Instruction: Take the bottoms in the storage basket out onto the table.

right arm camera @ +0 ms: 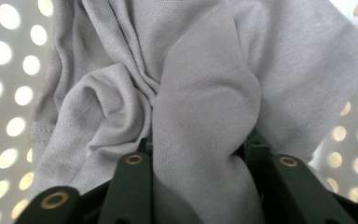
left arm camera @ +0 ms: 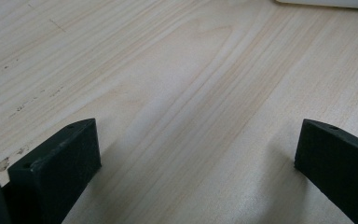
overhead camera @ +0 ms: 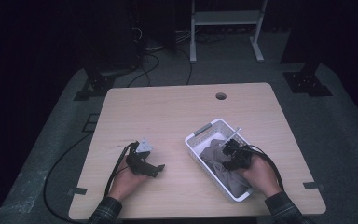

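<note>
One grey cloth (right arm camera: pixel 200 107) lies in the white basket (overhead camera: pixel 196 138), a fold pinched between the right claw (overhead camera: pixel 230 150) jaws; lifting out remains. Left claw (overhead camera: pixel 154 169) rests wide on the desk (overhead camera: pixel 168 112).

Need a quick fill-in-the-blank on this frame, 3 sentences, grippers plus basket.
1. The right gripper is shut on a fold of the grey ____.
2. That garment lies inside a white perforated ____ on the table.
3. The left gripper hovers over bare wood with its jaws ____.

Missing words: cloth; basket; open
</note>
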